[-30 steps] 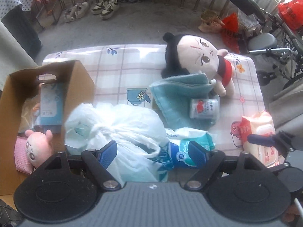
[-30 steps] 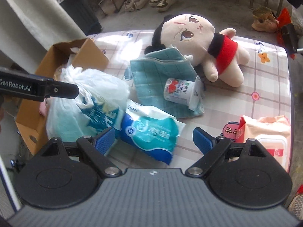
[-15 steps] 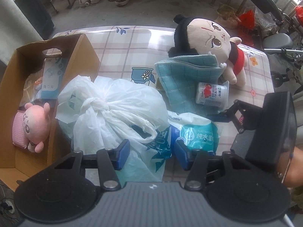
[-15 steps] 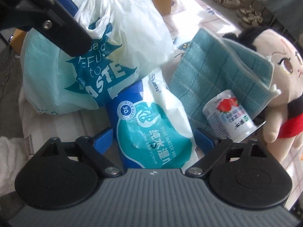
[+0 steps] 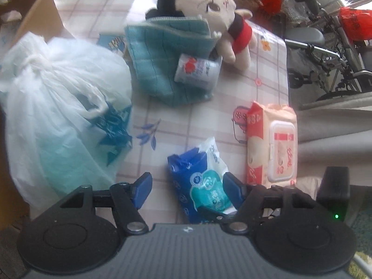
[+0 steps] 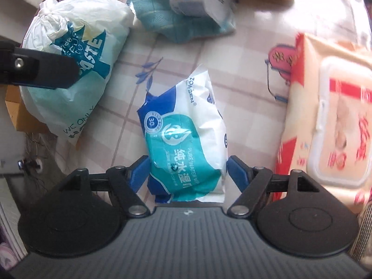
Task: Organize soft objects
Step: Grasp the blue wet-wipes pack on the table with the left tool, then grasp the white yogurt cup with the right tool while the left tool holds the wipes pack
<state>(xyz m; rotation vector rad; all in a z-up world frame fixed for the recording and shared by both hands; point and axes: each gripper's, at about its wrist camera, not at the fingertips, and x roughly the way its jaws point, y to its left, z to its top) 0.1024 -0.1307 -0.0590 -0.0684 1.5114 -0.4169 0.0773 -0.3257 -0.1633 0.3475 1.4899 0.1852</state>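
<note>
A blue and teal wet-wipes pack (image 6: 186,127) lies on the checked tablecloth (image 5: 172,121). My right gripper (image 6: 188,171) straddles its near end, jaws closing, pads close beside the pack without squeezing it. My left gripper (image 5: 188,189) hovers higher, jaws opening, holding nothing. Beyond it the same pack (image 5: 204,179) shows near its right finger. A knotted white plastic bag (image 5: 60,107) sits to the left, apart from the pack. One black finger of the left gripper crosses the bag (image 6: 72,53) in the right wrist view.
A pink wipes pack (image 5: 272,144) lies right of the blue one. Farther back are a teal towel (image 5: 162,55), a strawberry-print cup (image 5: 197,69) on its side and a plush doll (image 5: 204,2). A cardboard box (image 5: 39,16) stands at the far left, and the table edge runs along the right.
Both grippers have dropped lower. The white bag and the blue pack, pressed together before, now lie apart. The right jaws have narrowed around the pack. The left jaws narrowed, then widened.
</note>
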